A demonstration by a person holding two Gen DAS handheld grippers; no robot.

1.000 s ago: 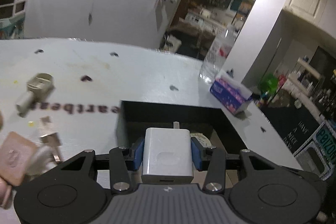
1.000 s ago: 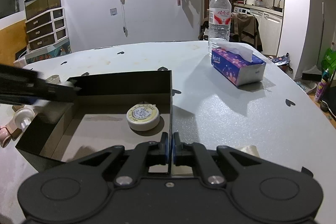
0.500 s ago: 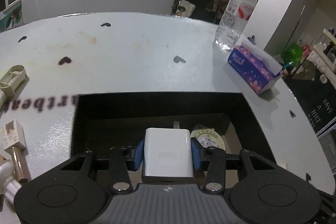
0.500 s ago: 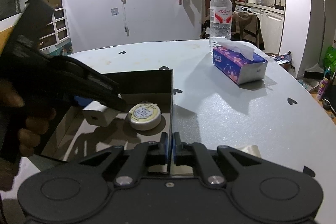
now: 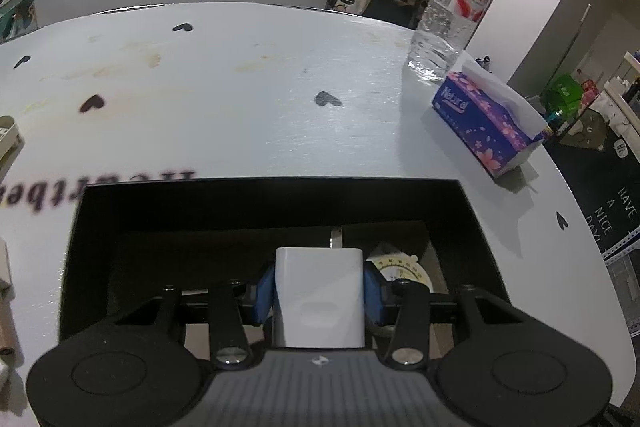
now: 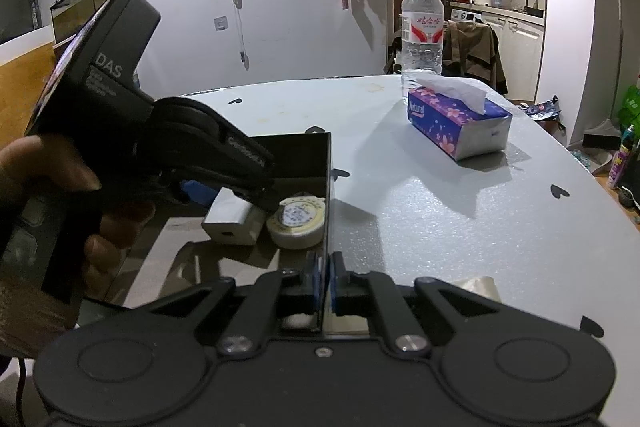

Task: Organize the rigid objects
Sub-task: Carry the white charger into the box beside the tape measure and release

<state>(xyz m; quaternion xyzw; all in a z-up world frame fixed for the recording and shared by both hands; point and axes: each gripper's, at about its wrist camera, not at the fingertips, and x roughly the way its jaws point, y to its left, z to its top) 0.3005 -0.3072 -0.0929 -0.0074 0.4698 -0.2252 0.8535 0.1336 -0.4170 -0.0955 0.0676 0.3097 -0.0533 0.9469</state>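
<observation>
Here, the table (image 6: 460, 227) is bearing a black box (image 6: 304, 155); the right gripper (image 6: 325, 279) is pinching its wall at 6 o'clock, while the left gripper (image 5: 319, 289) is clasping a charger (image 5: 319, 301) inside, a round tin (image 6: 298, 223) at its 3 o'clock.

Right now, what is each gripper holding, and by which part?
The left gripper clamps the white charger by its two side faces, inside the black box. The right gripper pinches that box's right wall.
</observation>
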